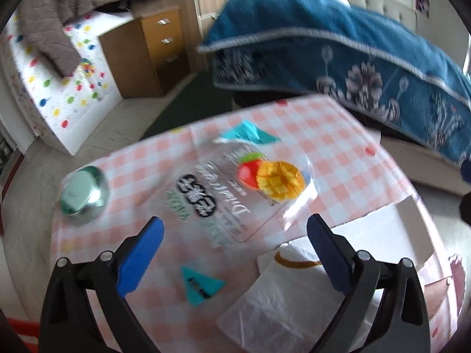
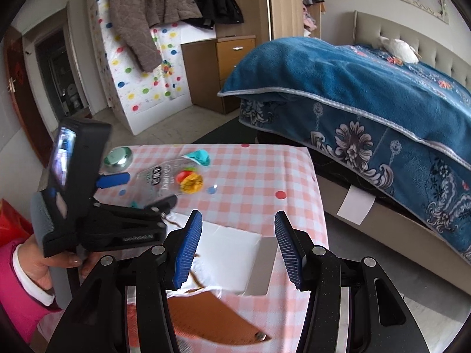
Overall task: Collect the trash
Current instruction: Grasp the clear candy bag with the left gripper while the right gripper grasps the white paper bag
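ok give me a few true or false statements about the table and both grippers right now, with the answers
1. The left gripper is open and holds nothing. True.
2. The clear plastic snack bag with a mango picture lies flat on the pink and white checked tablecloth. True.
3. The right gripper is clamped on the small round silver tin with a pale green top. False: it is open and empty, and the tin sits near the table's far left corner.
4. A teal triangular wrapper scrap lies on the cloth near the left gripper. True.
5. The blue floral blanket covers the table. False: it lies on the bed beside the table.
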The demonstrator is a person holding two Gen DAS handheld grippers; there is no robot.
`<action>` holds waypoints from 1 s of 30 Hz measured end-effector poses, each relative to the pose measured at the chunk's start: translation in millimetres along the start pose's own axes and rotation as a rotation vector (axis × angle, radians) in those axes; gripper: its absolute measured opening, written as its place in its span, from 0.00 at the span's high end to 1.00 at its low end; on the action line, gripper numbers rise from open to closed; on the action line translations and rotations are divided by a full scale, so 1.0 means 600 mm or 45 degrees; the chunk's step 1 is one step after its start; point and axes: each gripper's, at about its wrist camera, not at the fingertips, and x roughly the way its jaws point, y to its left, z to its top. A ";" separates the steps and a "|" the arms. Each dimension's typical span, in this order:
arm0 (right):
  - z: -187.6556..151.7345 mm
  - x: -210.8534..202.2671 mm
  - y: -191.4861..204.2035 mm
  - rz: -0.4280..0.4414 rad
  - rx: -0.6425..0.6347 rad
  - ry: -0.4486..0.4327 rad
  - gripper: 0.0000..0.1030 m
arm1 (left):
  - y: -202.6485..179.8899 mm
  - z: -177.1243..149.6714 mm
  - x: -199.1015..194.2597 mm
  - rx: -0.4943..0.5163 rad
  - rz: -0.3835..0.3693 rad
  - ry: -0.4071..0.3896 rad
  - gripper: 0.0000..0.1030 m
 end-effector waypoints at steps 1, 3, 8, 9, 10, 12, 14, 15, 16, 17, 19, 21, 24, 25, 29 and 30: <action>0.000 0.001 -0.002 0.001 0.002 -0.001 0.49 | -0.003 0.002 0.012 0.019 0.012 0.035 0.08; 0.003 0.008 -0.007 0.007 0.008 0.001 0.49 | 0.006 0.004 0.023 -0.019 -0.026 0.066 0.07; 0.003 0.016 -0.011 0.024 0.017 0.002 0.49 | 0.023 0.000 0.020 -0.065 -0.070 0.041 0.25; 0.001 0.018 -0.012 0.032 0.022 0.007 0.49 | 0.019 -0.001 0.016 -0.051 -0.075 0.029 0.34; 0.002 0.020 -0.012 0.034 0.025 0.009 0.49 | 0.016 0.000 0.014 -0.041 -0.078 0.023 0.43; 0.000 0.019 -0.012 0.040 0.029 0.013 0.49 | 0.011 -0.002 0.008 -0.026 -0.098 0.007 0.57; -0.003 0.017 -0.011 0.042 0.030 0.015 0.49 | 0.009 0.000 0.006 -0.018 -0.127 -0.002 0.77; -0.006 0.014 -0.010 0.039 0.029 0.015 0.49 | 0.008 -0.001 0.005 -0.023 -0.141 -0.006 0.88; -0.007 0.013 -0.010 0.038 0.029 0.015 0.49 | 0.012 -0.002 0.004 -0.038 -0.141 -0.009 0.93; -0.008 0.010 -0.010 0.037 0.029 0.015 0.50 | 0.017 -0.004 -0.002 -0.061 -0.147 -0.020 0.95; -0.014 -0.003 -0.009 0.034 0.028 0.010 0.50 | 0.031 -0.005 -0.024 -0.105 -0.160 -0.080 0.97; -0.019 -0.022 -0.009 0.029 0.022 -0.006 0.50 | 0.043 -0.011 -0.067 -0.146 -0.167 -0.159 0.97; -0.024 -0.037 -0.007 0.033 0.025 -0.017 0.50 | 0.053 -0.018 -0.141 -0.181 -0.172 -0.266 0.97; -0.026 -0.047 -0.003 0.044 0.026 -0.023 0.50 | 0.057 -0.023 -0.162 -0.195 -0.169 -0.289 0.97; -0.038 -0.071 0.023 0.104 -0.012 -0.014 0.49 | 0.060 -0.060 -0.235 -0.230 -0.147 -0.334 0.97; -0.041 -0.073 0.031 0.119 -0.031 0.000 0.49 | 0.059 -0.078 -0.253 -0.237 -0.151 -0.346 0.97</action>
